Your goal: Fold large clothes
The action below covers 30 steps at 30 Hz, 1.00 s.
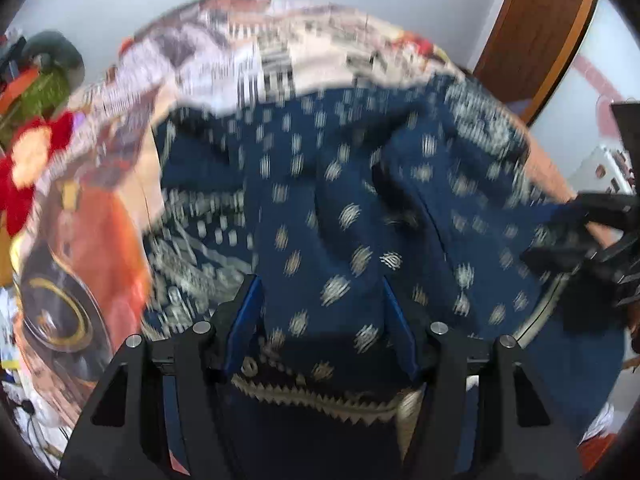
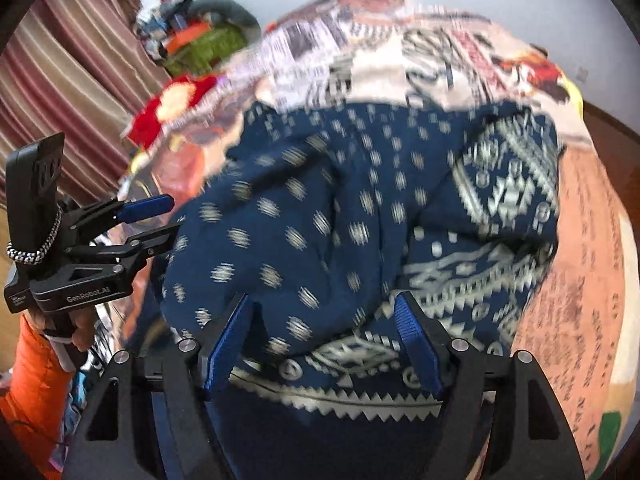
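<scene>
Nearest you, the navy garment's [image 2: 320, 240] zigzag hem [image 2: 360, 404] lies between both wide-spread grippers, left gripper [image 1: 320, 320] and right gripper [image 2: 324, 340]; soft, light, floppy cloth, likely best pinched along that hem.

Bunched garment [image 2: 320, 220] between both tongs

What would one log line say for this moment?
left tool: open | right tool: open | navy patterned garment: bunched on printed bedspread
</scene>
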Motion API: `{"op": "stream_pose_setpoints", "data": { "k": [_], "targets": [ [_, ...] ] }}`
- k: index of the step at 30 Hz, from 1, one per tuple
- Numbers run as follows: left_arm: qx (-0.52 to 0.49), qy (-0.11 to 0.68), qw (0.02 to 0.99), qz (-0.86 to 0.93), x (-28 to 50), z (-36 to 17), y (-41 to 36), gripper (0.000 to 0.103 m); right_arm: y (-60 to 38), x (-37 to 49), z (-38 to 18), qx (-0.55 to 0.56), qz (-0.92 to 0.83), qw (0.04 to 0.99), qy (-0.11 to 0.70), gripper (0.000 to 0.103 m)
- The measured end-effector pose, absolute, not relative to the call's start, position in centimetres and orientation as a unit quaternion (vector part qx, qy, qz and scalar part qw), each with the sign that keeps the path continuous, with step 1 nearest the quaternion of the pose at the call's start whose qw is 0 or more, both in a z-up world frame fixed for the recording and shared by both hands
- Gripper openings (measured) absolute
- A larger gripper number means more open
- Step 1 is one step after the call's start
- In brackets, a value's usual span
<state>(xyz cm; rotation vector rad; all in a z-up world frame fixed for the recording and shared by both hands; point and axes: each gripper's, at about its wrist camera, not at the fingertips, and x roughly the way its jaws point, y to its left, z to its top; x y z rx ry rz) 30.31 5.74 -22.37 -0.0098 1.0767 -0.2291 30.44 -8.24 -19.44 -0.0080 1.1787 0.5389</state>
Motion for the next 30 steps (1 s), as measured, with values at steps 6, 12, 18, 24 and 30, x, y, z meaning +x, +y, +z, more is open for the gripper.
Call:
{"op": "stream_pose_setpoints", "data": {
  "k": [6,12,18,24,30],
  "targets": [
    [-0.062,0.493,0.863,-0.092,27.8,-21.4,9.1,0.061,-10.2,28.9,-18.8,0.012,0.238,0.806,0.542,0.072],
    [-0.086,0.474,0.876,-0.014,25.7,-19.6,14.6,0.061,-13.0,26.7,-16.0,0.032,0.216,0.828,0.516,0.072],
    [-0.138,0.506,0.85,0.045,22.5,-22.5,19.6,0.061,-16.1,23.6,-14.7,0.059,0.183,0.844,0.501,0.072],
    [-0.178,0.55,0.815,0.034,18.8,-26.9,20.7,0.061,-17.4,20.7,-15.3,0.093,0.178,0.839,0.505,0.072],
    [-0.218,0.57,0.792,0.017,17.3,-30.2,19.8,0.061,-16.5,18.7,-15.8,0.103,0.2,0.841,0.492,0.072]
  ]
}}
